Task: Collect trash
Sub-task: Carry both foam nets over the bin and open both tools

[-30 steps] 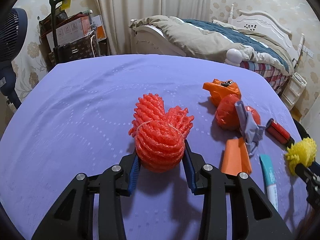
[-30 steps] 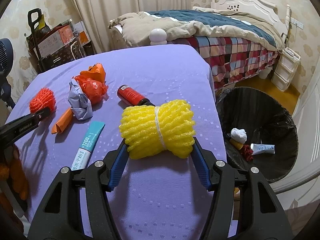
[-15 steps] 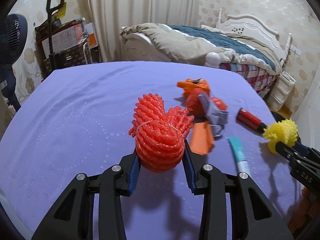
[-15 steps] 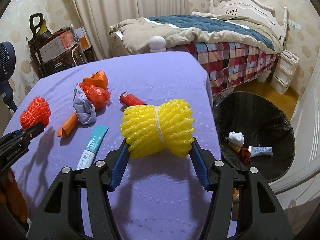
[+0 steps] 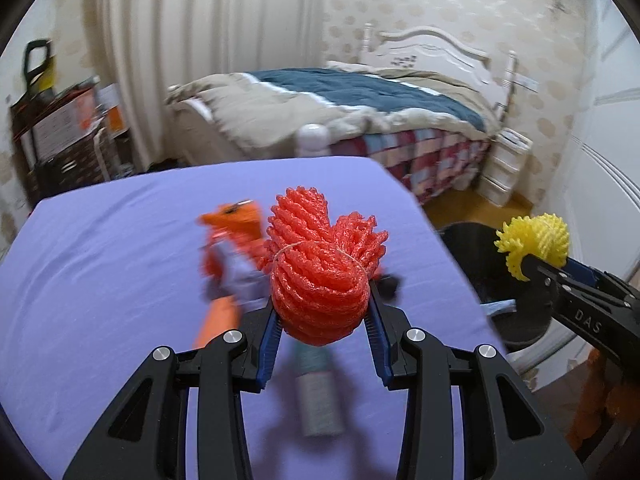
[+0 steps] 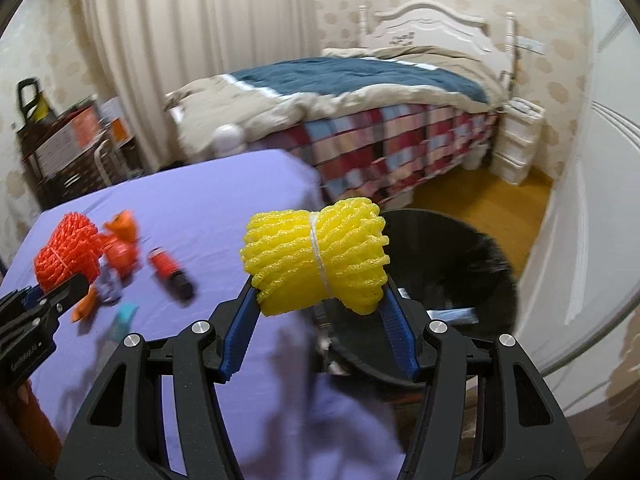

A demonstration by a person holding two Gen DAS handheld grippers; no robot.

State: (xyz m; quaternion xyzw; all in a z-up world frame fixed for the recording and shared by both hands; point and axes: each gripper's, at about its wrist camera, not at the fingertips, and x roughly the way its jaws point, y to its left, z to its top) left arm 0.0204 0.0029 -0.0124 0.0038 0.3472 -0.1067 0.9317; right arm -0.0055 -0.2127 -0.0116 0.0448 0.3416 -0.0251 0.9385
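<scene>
- The left gripper [image 5: 320,320] squeezes a red foam net bundle [image 5: 320,272] and holds it up over the purple table [image 5: 100,280].
- The right gripper [image 6: 320,312] squeezes a yellow foam net bundle [image 6: 316,256] by the black trash bin [image 6: 472,272].
- More blurry trash lies on the table.
- A bed [image 6: 360,96] stands behind.

Two foam bundles held above the purple table

The left gripper [image 5: 322,322] clamps a red foam net bundle [image 5: 320,276] between its blue pads [image 5: 269,338], over blurred orange wrappers [image 5: 232,224] and a tube [image 5: 320,400] on the purple table [image 5: 100,280]. At right, the right gripper [image 5: 528,264] grips a yellow foam net bundle [image 5: 536,242] near a black bin [image 5: 480,256].
</scene>
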